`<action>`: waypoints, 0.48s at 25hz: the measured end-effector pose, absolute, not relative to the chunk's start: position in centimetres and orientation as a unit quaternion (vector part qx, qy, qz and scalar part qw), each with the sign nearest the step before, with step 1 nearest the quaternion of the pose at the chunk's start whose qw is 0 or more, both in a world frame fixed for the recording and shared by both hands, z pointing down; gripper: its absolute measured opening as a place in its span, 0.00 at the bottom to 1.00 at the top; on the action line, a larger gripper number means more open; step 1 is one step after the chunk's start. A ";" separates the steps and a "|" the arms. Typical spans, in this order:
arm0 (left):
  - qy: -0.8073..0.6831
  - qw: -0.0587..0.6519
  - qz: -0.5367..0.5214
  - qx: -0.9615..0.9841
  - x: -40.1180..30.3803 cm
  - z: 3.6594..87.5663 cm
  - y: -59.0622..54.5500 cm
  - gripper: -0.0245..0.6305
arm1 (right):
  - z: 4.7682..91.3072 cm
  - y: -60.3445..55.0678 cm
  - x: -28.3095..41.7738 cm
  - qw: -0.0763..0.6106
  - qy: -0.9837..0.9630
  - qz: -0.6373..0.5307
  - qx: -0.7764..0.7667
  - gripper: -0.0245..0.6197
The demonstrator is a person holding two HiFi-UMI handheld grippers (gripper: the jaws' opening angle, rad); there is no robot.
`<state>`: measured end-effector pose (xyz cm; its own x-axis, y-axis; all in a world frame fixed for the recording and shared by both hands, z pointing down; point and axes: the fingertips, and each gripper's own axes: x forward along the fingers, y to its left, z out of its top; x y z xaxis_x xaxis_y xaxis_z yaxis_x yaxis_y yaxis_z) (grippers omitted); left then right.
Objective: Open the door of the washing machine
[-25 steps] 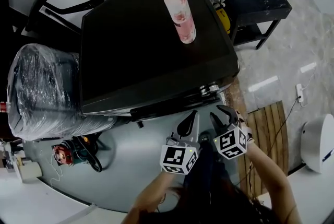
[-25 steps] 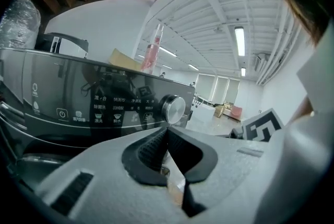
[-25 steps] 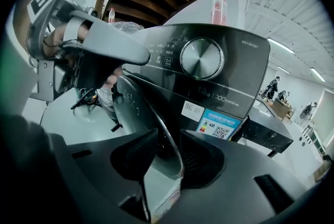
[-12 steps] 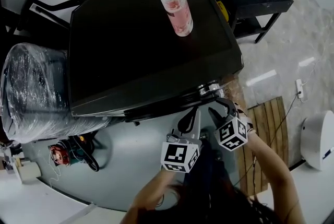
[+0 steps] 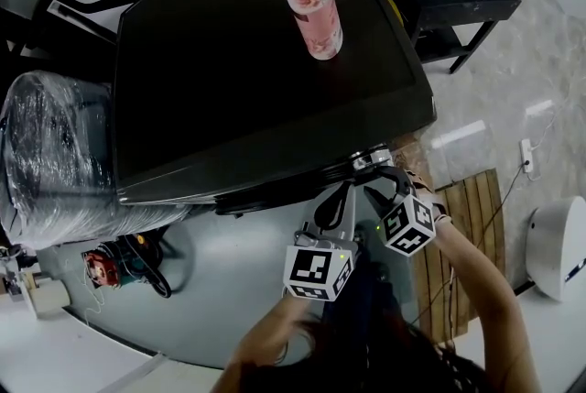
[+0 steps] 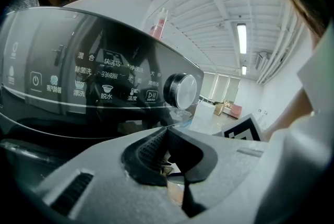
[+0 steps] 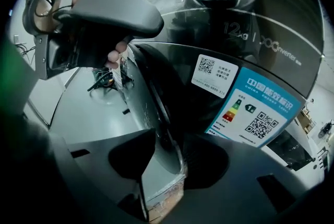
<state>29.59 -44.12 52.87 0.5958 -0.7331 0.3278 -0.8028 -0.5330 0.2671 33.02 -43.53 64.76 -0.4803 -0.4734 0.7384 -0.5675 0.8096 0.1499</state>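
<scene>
L gripper: grey curved fingers w/ blk ribbed pads on inner faces. Behind the fingers sits a white cube w/ blk square markers. R gripper: same build, dk grey fingers, marker cube behind them, sm green light beside it. Forearms bare behind the cubes.
</scene>
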 end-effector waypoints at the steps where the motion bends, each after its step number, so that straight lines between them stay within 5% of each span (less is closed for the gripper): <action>1: -0.441 0.198 0.088 0.871 29.6 52.9 -44.2 0.05 | 64.9 -43.5 32.9 0.414 -0.860 0.056 0.294 0.27; 12: -0.443 0.202 0.087 0.869 29.3 53.3 -44.7 0.05 | 65.9 -43.7 31.7 0.462 -0.860 0.016 0.216 0.24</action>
